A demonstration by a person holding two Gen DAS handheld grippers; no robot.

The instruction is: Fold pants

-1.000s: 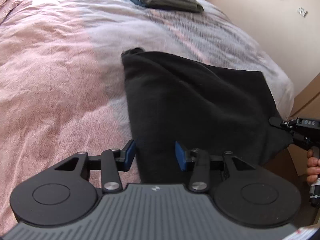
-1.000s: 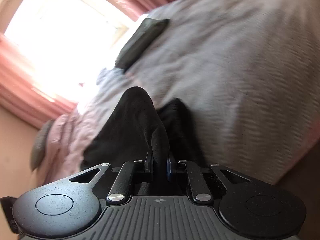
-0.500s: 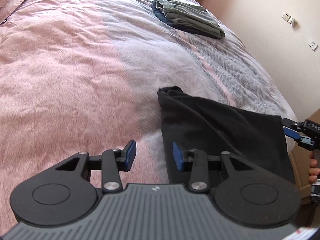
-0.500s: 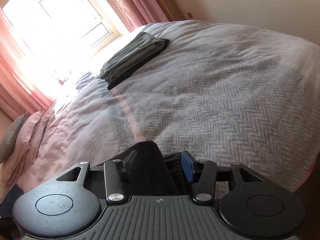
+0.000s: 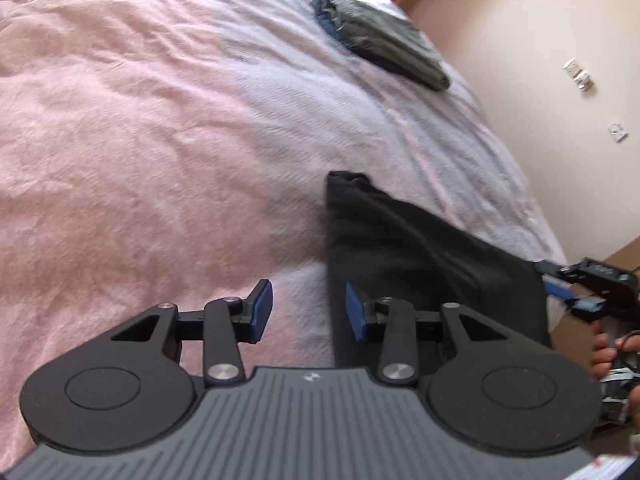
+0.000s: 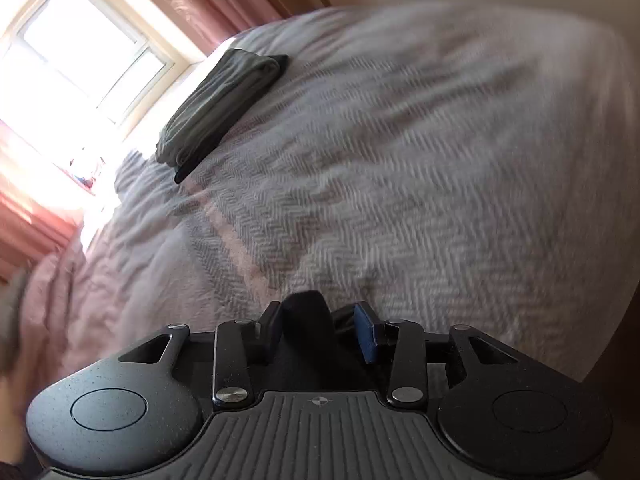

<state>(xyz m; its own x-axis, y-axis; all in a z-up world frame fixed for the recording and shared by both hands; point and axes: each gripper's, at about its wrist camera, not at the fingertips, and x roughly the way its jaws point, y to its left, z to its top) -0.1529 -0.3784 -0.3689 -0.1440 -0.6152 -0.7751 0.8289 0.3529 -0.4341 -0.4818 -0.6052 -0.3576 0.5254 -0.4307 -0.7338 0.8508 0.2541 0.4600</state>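
Note:
The black pants (image 5: 420,256) lie folded flat on the bed cover (image 5: 140,140), near its right edge. My left gripper (image 5: 308,312) hangs open just off the pants' left edge, with only bed cover between its blue pads. My right gripper (image 6: 318,320) straddles a raised fold of the pants (image 6: 306,320). Its jaws are closing, but a gap still shows at the right pad (image 6: 366,336). In the left wrist view the right gripper (image 5: 568,292) sits at the pants' right corner, held by a hand (image 5: 608,352).
A folded grey-green garment stack (image 5: 384,44) lies far up the bed, also in the right wrist view (image 6: 220,108). A wall with sockets (image 5: 576,76) runs along the right. A bright window (image 6: 80,52) with pink curtains is behind the bed.
My right gripper let go of the pants' fold and its jaws spread. My left gripper slid left, off the pants toward their left edge. The pants now lie flatter.

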